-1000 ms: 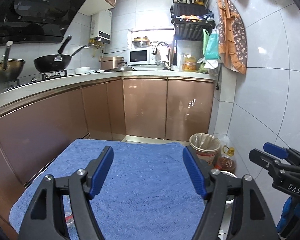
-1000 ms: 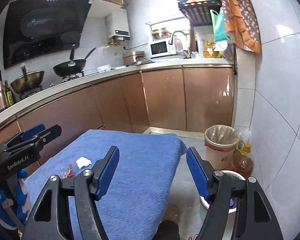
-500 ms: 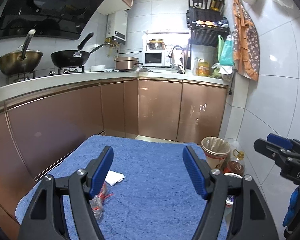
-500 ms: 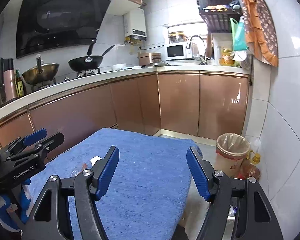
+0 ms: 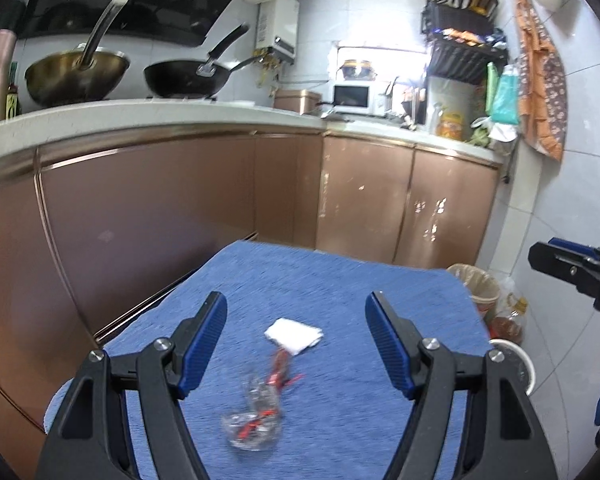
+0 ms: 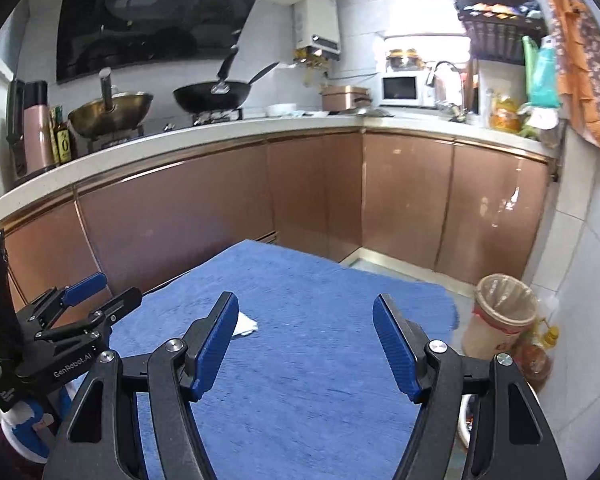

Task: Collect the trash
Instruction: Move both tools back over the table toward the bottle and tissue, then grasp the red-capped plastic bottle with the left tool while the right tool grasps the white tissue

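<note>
Trash is sitting on the blue towel [image 5: 340,280] covering the table: a folded white tissue [image 5: 294,335] and, just nearer the camera, a crinkly clear wrapper with red bits [image 5: 260,412]. The two are lying right next to each other, maybe touching at the wrapper's red end, hard to say with the blur.

The left gripper [image 5: 296,344] is hovering over that spot with its blue fingers [image 5: 202,344] spread wide apart, nothing between them; both scraps are showing in the gap, not touched. The right gripper [image 6: 306,346] is hanging over the towel too, fingers also wide apart and gripping nothing. From the right wrist view only the tissue [image 6: 246,324] is peeking out beside its left finger, and the wrapper isn't showing there.

The trash bin [image 6: 500,312], lined with a bag, is standing on the floor past the towel's far right corner, by the tiled wall, with an oil bottle [image 6: 540,356] just beside it. Behind everything, the brown cabinets [image 5: 180,216] are running under the counter, where a black wok [image 6: 212,96] and a brass pot [image 6: 108,114] are sitting.
</note>
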Demonstrator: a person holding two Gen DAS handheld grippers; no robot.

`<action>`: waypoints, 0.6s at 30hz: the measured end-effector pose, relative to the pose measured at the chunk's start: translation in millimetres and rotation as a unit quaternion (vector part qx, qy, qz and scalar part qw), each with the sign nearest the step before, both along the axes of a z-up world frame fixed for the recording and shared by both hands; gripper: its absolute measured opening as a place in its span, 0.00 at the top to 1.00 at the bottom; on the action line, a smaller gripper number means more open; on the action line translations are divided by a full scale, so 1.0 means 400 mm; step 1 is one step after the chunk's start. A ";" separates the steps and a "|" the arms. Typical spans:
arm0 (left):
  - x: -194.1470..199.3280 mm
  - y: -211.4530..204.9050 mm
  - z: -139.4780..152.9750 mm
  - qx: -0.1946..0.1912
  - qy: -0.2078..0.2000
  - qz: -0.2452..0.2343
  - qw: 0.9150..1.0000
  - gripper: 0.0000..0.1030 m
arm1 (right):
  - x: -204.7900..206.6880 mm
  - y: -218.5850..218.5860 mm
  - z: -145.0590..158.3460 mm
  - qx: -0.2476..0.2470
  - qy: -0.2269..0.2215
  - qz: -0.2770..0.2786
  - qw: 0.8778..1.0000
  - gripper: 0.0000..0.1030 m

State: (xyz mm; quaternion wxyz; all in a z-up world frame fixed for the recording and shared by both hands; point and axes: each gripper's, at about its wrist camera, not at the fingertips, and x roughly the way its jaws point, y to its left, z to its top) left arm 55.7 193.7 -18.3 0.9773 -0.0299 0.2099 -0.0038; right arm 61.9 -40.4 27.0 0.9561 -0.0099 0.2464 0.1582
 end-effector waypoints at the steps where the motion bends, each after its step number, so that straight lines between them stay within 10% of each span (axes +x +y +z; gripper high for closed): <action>1: 0.010 0.015 -0.014 0.001 0.006 0.003 1.000 0.32 | 0.012 0.014 -0.009 -0.001 0.005 0.005 1.000 0.33; 18: 0.146 0.176 -0.289 -0.063 0.137 -0.064 0.987 0.32 | 0.274 0.188 -0.257 -0.011 0.122 0.067 0.990 0.33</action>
